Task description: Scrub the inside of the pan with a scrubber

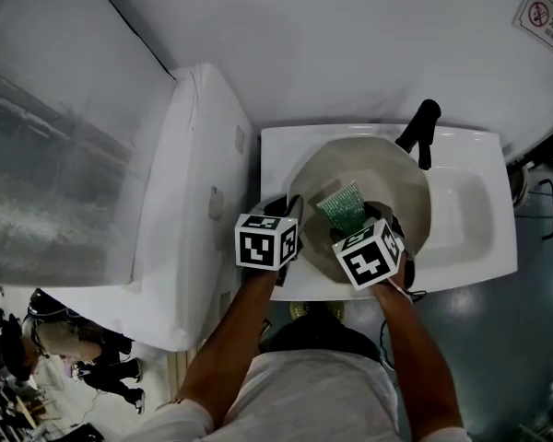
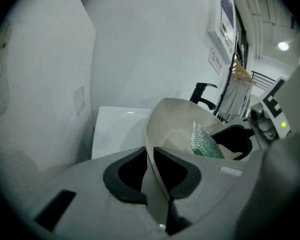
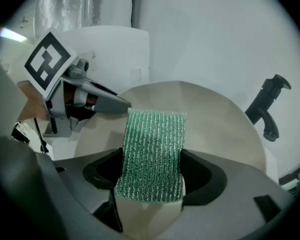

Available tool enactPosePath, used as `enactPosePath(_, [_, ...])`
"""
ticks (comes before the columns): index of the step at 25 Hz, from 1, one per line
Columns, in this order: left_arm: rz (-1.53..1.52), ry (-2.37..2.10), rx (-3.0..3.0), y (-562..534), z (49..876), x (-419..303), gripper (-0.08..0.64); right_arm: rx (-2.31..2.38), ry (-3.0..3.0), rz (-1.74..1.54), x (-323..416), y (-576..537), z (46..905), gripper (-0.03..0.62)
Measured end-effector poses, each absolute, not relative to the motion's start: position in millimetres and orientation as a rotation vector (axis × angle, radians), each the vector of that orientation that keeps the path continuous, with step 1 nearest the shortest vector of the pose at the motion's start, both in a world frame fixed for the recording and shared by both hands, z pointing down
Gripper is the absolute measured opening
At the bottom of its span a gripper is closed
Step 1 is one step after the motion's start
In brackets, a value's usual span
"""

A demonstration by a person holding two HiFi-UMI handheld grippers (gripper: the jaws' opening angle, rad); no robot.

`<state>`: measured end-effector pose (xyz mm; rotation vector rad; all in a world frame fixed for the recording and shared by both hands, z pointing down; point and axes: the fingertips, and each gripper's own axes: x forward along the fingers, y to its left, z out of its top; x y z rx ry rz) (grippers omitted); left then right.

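Green mesh scrubber (image 3: 152, 154) looks soft, light and floppy, likely to fold if pushed. It's clamped in the right gripper (image 3: 151, 184) over the pan's inside, contact unclear. Beige pan (image 1: 387, 182) looks stiff, smooth, probably slippery; the left gripper (image 2: 151, 174) pinches its near rim, a sensible hold. Pan sits in a white sink (image 1: 470, 212), black faucet (image 1: 420, 129) behind, white walls around.
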<state>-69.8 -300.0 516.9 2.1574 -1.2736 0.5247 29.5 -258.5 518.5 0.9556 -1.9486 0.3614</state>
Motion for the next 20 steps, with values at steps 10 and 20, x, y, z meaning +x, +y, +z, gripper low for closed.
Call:
enactPosePath(10, [0.539, -1.277, 2.161, -300, 517, -68, 0.051, 0.899, -1.873, 0.348, 31, -255, 545, 0.353])
enactPosePath(20, [0.544, -1.28, 2.163, -300, 517, -68, 0.051, 0.961, -1.768, 0.286, 84, -264, 539, 0.353])
